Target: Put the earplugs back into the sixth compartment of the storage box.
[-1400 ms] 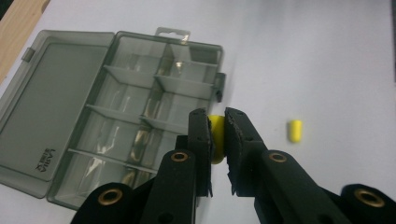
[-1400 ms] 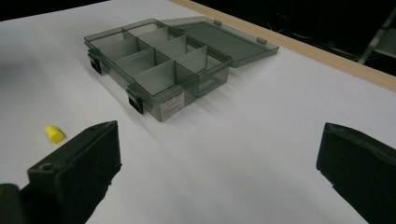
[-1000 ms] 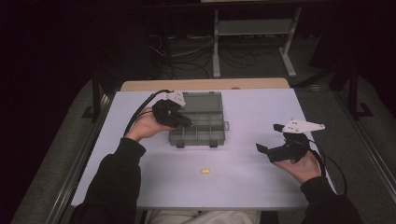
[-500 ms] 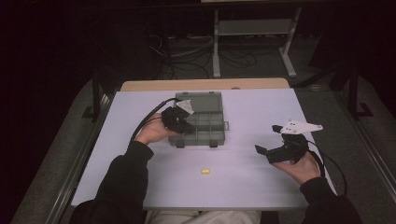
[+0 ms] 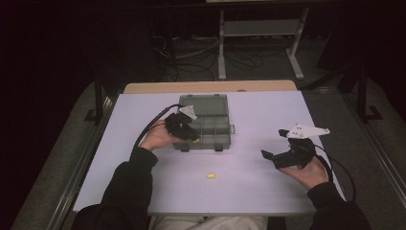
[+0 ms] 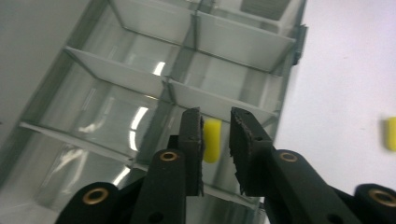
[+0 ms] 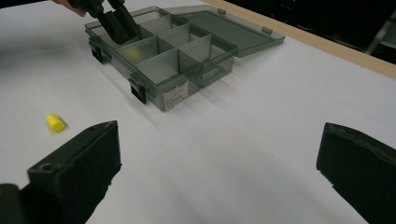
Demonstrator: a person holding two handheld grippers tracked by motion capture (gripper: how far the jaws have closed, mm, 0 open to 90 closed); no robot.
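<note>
Two yellow bits near the grey box: one inside a near-corner slot, loose between the left gripper jaws, narrow gap, not pinched; other one on white table in front of box. Right gripper well right of box, jaws wide, holding nothing.

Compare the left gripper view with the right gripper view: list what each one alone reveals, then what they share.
Left gripper view alone: a yellow piece beside the left gripper's slightly parted jaws, above a compartment of the organizer box.

Right gripper view alone: the box's open lid lying flat behind it, the front latches, the wooden table edge, and the right gripper's wide-open jaws.

Both: the divided box, the white tabletop, and a second yellow piece lying loose on it.
</note>
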